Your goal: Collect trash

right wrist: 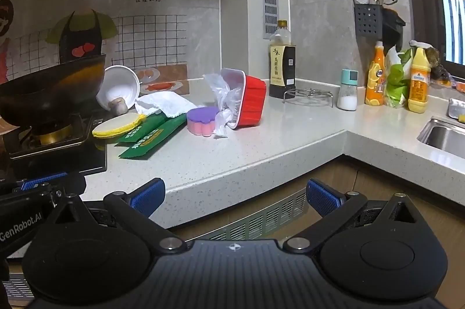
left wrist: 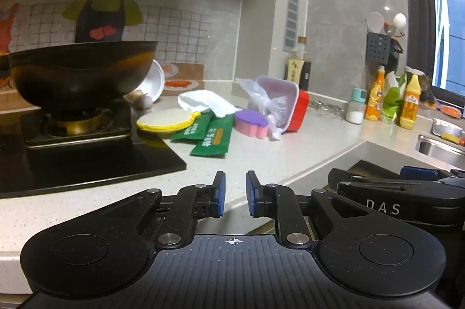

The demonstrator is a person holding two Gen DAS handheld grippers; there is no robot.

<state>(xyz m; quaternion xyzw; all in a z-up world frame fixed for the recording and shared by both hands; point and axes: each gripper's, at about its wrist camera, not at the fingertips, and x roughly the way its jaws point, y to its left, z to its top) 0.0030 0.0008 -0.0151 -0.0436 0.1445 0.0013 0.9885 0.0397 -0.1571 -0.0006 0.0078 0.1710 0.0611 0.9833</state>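
Both grippers empty: left gripper (left wrist: 235,194) nearly closed, right gripper (right wrist: 235,197) wide apart. Green packets (right wrist: 151,139) beside the wok (right wrist: 49,94): probably light, floppy, slippery; best pinched at an edge.

light: dim, warm indoor | glare: blue window (left wrist: 449,18) | edges: fisheye-bent, soft | focus: slightly hazy

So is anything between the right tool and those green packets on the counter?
Nothing visible. The right tool hangs open off the counter's edge, and only bare countertop lies between it and the green packets.
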